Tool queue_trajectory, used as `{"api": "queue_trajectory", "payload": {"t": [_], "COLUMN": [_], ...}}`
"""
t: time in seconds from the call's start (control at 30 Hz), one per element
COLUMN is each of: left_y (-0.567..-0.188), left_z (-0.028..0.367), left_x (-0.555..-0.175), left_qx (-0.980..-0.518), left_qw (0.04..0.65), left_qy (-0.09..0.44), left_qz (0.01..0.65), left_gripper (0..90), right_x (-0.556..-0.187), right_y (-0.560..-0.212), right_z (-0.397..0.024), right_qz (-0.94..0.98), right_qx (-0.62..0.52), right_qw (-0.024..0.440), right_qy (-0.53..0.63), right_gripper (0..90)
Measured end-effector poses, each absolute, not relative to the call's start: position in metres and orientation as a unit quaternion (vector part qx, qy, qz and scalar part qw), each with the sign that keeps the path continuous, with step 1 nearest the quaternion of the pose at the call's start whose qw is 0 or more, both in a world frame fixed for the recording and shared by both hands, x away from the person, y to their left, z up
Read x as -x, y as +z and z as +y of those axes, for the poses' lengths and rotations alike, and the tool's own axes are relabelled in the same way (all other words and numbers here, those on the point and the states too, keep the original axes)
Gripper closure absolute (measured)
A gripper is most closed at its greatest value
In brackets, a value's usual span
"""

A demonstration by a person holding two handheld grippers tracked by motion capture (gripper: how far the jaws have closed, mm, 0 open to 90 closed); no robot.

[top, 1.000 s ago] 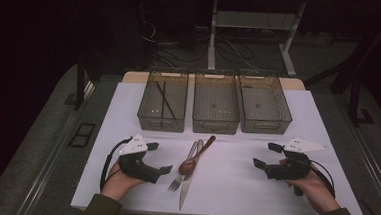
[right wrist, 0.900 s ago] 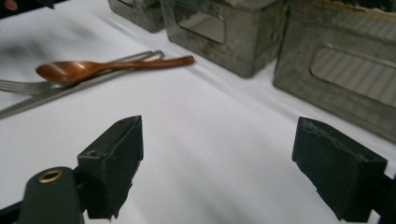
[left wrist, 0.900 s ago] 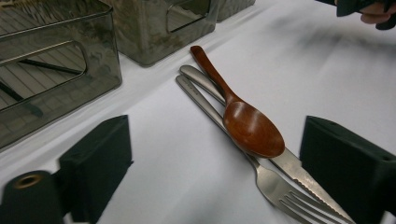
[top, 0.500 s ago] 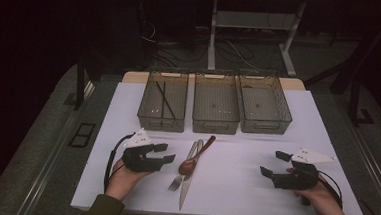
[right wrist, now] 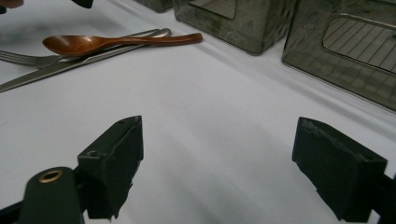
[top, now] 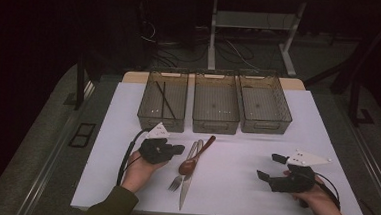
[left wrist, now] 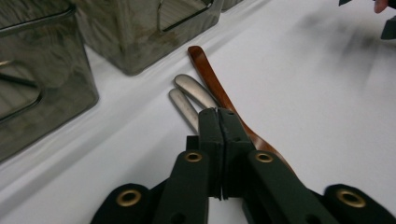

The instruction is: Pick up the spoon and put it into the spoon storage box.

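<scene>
Left gripper view has the left gripper (left wrist: pixel 218 116) with its jaws just closed flat together, nothing between them, tips hiding the middle of the wooden spoon (left wrist: pixel 212 77). Spoon, fork (top: pixel 176 181) and knife (top: pixel 184 190) lie bundled near centre. Far off, three bins stand; the left bin (top: pixel 163 102) holds dark sticks. The right gripper (top: pixel 274 167) rests gaping, empty, at right.

My left gripper (left wrist: pixel 218 126) has matt black plastic jaws with brass-coloured rivets, and beside them the wooden spoon (left wrist: pixel 219 91) shows a glossy reddish-brown varnish. The fork (right wrist: pixel 28 58) and knife (right wrist: pixel 42 73) are smooth brushed metal with a dull sheen. The table (right wrist: pixel 210 116) is covered in smooth matt white, and the bins (top: pixel 216 101) look like translucent smoky plastic.
</scene>
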State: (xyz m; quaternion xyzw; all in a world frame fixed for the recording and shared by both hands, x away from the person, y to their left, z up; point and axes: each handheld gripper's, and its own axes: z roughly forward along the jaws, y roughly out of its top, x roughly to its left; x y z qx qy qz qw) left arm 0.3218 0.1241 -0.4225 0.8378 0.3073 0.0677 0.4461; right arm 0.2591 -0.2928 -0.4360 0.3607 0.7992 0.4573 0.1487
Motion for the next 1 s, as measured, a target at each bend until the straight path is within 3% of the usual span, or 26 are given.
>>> {"api": "queue_trajectory", "payload": {"t": [1.0], "left_y": [-0.444], "left_z": [0.061], "left_x": [-0.369], "left_qx": [-0.873], "left_qw": [0.399], "left_qy": [0.059], "left_qz": [0.274], "left_gripper": [88.8], "right_x": [-0.261], "right_y": [-0.438], "right_z": [-0.291], "right_qz": [0.806], "right_qx": [-0.361], "right_qw": [0.151], "right_qy": [0.445], "right_gripper": [15.8]}}
